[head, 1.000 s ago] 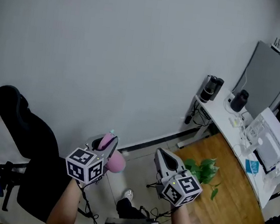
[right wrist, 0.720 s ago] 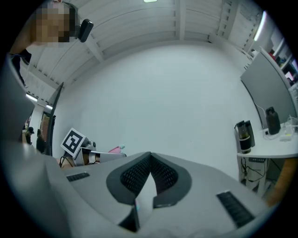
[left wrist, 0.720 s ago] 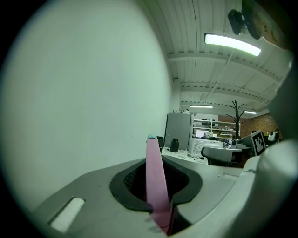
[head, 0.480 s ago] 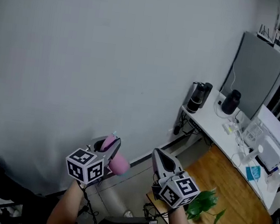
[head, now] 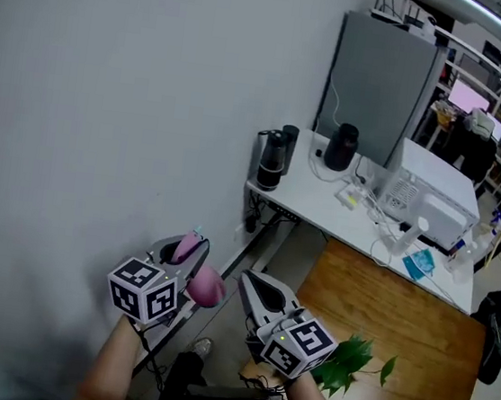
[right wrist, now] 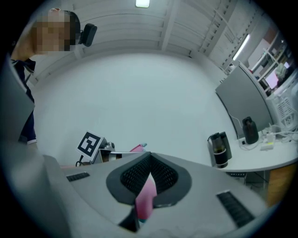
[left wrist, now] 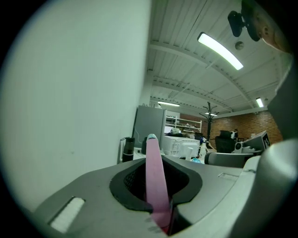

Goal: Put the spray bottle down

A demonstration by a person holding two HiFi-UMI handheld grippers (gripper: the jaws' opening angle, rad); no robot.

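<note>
My left gripper (head: 190,249) is shut on a pink spray bottle (head: 206,287), held in the air close to the white wall. The bottle's round body hangs below the jaws. In the left gripper view its narrow pink top (left wrist: 153,172) stands upright, pinched between the jaws of the left gripper (left wrist: 156,162). My right gripper (head: 248,281) hovers just right of the bottle, jaws together and nothing visibly in them in the head view. In the right gripper view a pink sliver (right wrist: 146,196) shows in the slot of the right gripper (right wrist: 148,161); I cannot tell what it is.
A white desk (head: 321,214) against the wall carries black flasks (head: 272,159), a dark jug (head: 339,148) and a white appliance (head: 428,196), beside a grey cabinet (head: 381,84). A wooden table (head: 391,311) with a green plant (head: 350,359) lies below right.
The view has swung to the right with both grippers. The black chair has left the picture, and the desk and cabinet have come towards the middle. The left grip on the bottle is unchanged.
</note>
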